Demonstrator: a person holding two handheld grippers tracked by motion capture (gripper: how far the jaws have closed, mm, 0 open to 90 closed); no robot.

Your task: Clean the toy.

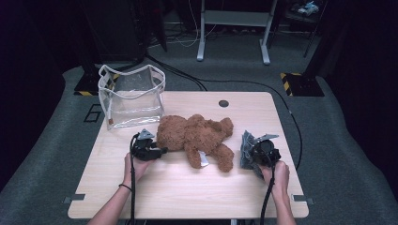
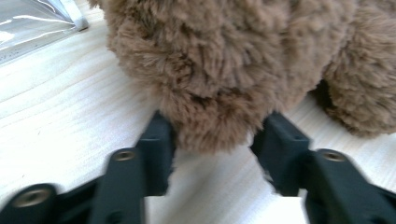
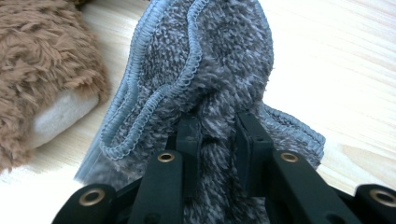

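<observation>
1. Your left gripper [image 1: 158, 151] stands half open, its jaws either side of the teddy bear's [image 1: 195, 136] near end without pinching; the bear stretches rightward across the table [image 1: 141, 187].
2. Your right gripper [image 3: 217, 133] is clamped on the grey cloth [image 3: 215, 60], just right of the bear's feet.

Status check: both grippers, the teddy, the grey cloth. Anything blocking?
Left gripper open, jaws flanking the teddy bear, not pinching. Right gripper shut on grey cloth, beside the bear's foot. Clear bag standing behind; nothing in the way.

My left gripper [image 1: 162, 151] sits low, jaws parted and pointing right; my right gripper [image 1: 248, 151] is clamped, both forearms reaching in.
</observation>
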